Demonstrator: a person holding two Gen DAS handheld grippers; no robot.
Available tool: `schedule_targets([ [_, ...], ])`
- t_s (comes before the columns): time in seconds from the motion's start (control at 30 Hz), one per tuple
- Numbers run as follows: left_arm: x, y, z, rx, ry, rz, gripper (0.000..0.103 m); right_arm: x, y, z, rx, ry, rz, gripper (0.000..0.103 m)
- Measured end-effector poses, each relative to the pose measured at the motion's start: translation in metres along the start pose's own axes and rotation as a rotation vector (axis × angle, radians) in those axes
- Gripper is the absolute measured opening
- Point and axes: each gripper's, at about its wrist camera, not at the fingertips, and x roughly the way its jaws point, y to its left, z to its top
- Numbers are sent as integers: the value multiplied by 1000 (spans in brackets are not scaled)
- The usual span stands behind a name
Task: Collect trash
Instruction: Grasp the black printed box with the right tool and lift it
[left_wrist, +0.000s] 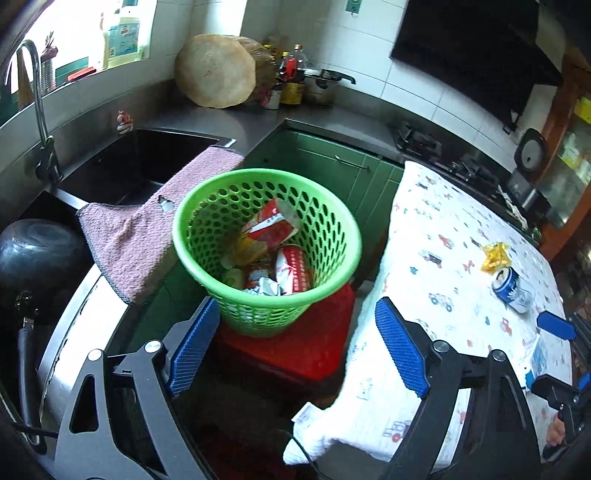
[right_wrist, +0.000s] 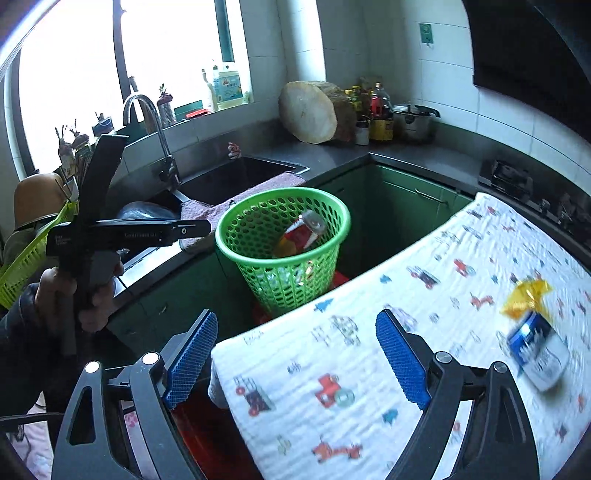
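A green perforated basket (left_wrist: 266, 251) stands on a red stool (left_wrist: 314, 354) and holds red wrappers and crumpled trash. My left gripper (left_wrist: 297, 350) hangs open just in front of it, nothing between its blue pads. In the right wrist view the basket (right_wrist: 284, 251) lies further off, with a blurred red and clear piece (right_wrist: 306, 229) inside near its rim. My right gripper (right_wrist: 295, 362) is open and empty over the near edge of the printed cloth (right_wrist: 332, 369). A blue can (right_wrist: 535, 350) lies on its side on the cloth with a yellow wrapper (right_wrist: 528, 299) just behind it.
The cloth-covered table (left_wrist: 424, 258) is right of the basket. Left of it are a sink (left_wrist: 140, 166), a pink towel (left_wrist: 136, 240) over the counter edge and a dark wok (left_wrist: 37, 254). A hand (right_wrist: 74, 295) holds the left gripper's handle. Bottles and a chopping block stand in the far corner.
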Motion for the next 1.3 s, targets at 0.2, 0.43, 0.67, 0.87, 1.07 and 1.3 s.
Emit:
schedule_targets([
  [0.2, -8, -56, -18, 68, 15, -63, 86, -60, -34, -61, 89, 0, -115, 85],
  [0.43, -12, -126, -44, 159, 59, -148, 86, -112, -82, -121, 168, 32, -261, 85],
  [0.67, -16, -188, -73, 259, 111, -226, 86, -148, -97, -165, 242, 52, -283, 85],
  [0.87, -17, -216, -89, 322, 138, -256, 86, -137, -85, -189, 314, 90, -239, 85],
  [1.07, -18, -220, -84, 339, 133, -260, 86, -109, -84, -192, 384, 112, -232, 78],
  [1.3, -15, -216, -76, 341, 133, -265, 86, -72, -89, -189, 432, 170, -279, 71],
])
